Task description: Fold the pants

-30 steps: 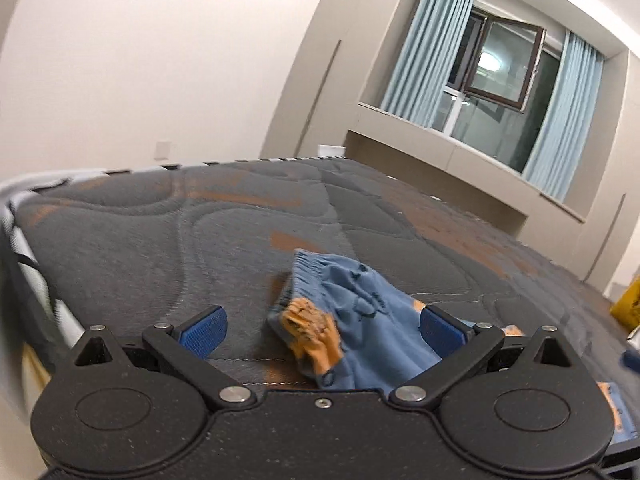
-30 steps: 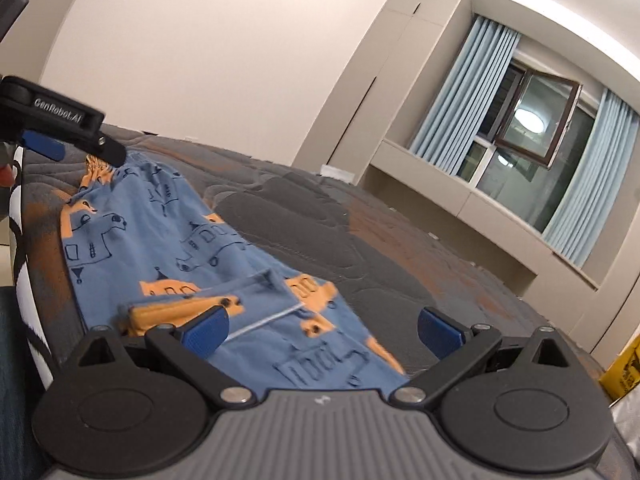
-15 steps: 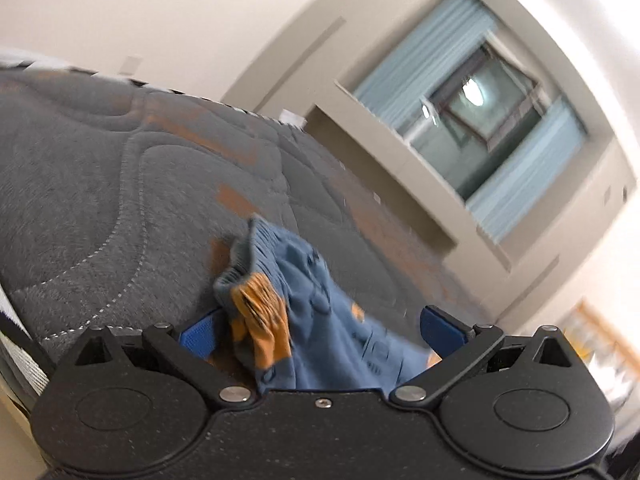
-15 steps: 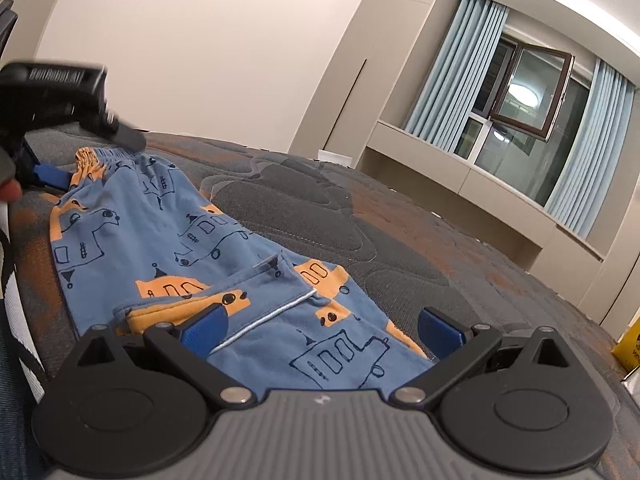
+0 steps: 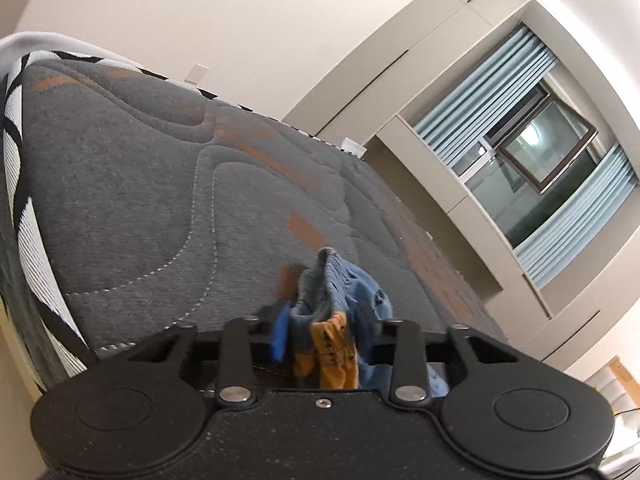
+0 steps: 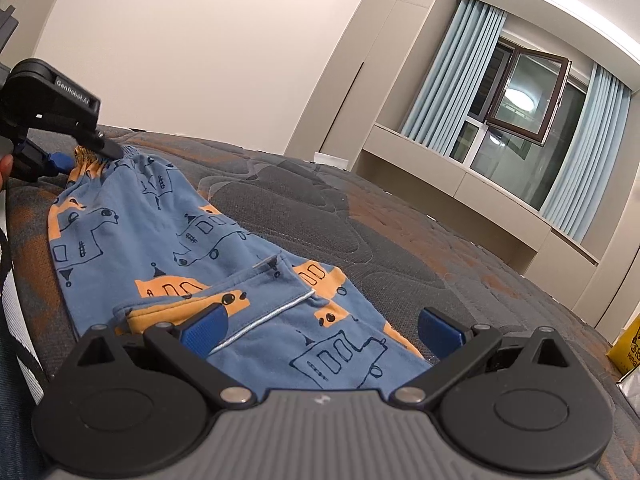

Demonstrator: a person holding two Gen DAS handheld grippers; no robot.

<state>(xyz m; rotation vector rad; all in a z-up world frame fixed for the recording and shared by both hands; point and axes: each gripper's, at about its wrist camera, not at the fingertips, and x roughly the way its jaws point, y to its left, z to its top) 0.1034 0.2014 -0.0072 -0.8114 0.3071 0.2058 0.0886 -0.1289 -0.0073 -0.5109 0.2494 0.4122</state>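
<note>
I'm clamping the left gripper (image 5: 320,332) on the waistband of the pants (image 6: 168,240), which are lying flat on the mattress (image 6: 400,232). Right gripper (image 6: 320,328) is hovering spread over the hem; I'm aiming low, pinching both layers before lifting.

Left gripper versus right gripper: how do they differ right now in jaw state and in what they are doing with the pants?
The left gripper is shut on the pants' bunched waistband; the right gripper is open, gripping nothing. The left gripper has its end of the fabric gathered between its fingers, while the right gripper's blue pads sit spread over cloth lying flat at the other end. Both are at the pants on the grey mattress, with matching black bodies and blue pads.
</note>
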